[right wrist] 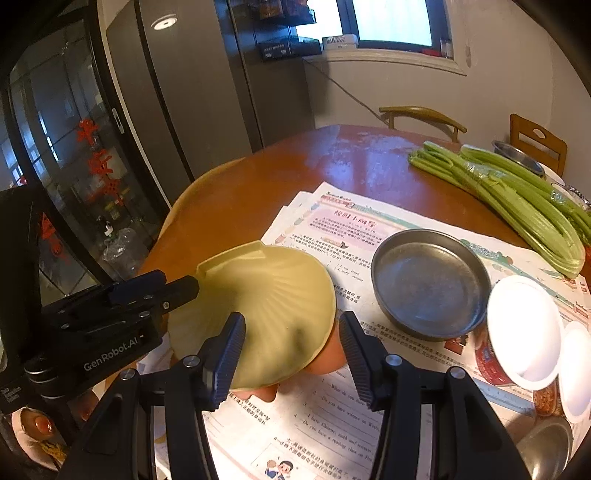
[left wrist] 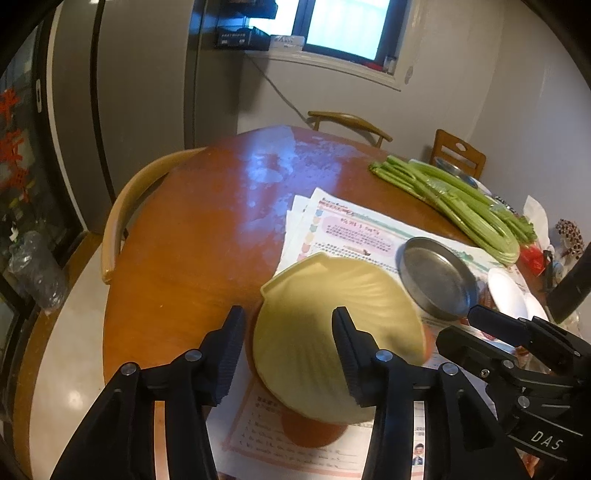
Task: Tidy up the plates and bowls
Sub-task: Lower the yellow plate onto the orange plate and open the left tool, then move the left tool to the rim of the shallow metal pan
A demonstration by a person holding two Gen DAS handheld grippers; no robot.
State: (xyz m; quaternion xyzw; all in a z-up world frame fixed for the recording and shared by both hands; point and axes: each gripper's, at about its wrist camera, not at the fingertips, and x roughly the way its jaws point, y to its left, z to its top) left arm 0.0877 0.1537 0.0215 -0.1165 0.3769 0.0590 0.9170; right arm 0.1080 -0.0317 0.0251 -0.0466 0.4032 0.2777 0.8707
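Pale yellow ribbed shell-shaped plastic plate (left wrist: 332, 291) is seen tilted over orange bowl (left wrist: 314, 437). Left tool (left wrist: 288, 317), marked "GenRobot.AI", and right tool (right wrist: 291, 319), marked "DAS", are held narrowly parted, with nothing gripped.

Both cameras are sitting close above the round table (left wrist: 177, 229), looking down at a slant past their own black fingers toward the window (left wrist: 347, 26) in the far wall. The left wrist view is showing the right gripper (left wrist: 476, 314) poking in at its lower right. The right wrist view is showing the left gripper (right wrist: 184, 288) at its middle left. Both are sharing the yellow shell-shaped plate (left wrist: 332, 332), the metal dish (left wrist: 436, 284), the printed papers (left wrist: 351, 225) and the celery (left wrist: 461, 206).
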